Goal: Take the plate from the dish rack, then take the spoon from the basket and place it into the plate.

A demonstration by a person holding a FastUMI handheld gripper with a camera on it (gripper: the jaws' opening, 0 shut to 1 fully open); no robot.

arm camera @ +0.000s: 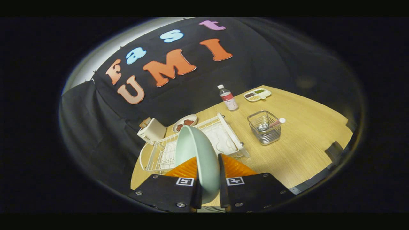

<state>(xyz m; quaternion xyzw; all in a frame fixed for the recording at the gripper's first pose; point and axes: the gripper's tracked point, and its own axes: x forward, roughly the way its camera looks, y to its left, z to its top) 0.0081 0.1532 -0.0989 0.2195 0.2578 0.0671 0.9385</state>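
Observation:
A pale green plate point(197, 153) stands on edge between my fingers, and my gripper point(209, 166) is shut on its rim. It is held up above the white dish rack point(230, 131), which lies just beyond the fingers on the wooden table point(306, 143). To the right of the rack stands a wire basket point(264, 127). A spoon point(274, 123) with a pink handle and white tip leans in it, handle pointing up and to the right.
Beyond the rack are a clear bottle point(228, 98) with a white cap, a divided snack tray point(257, 94), a small dish of brown food point(185, 122) and a cream box-like object point(152, 130). The table's edge runs close on the right.

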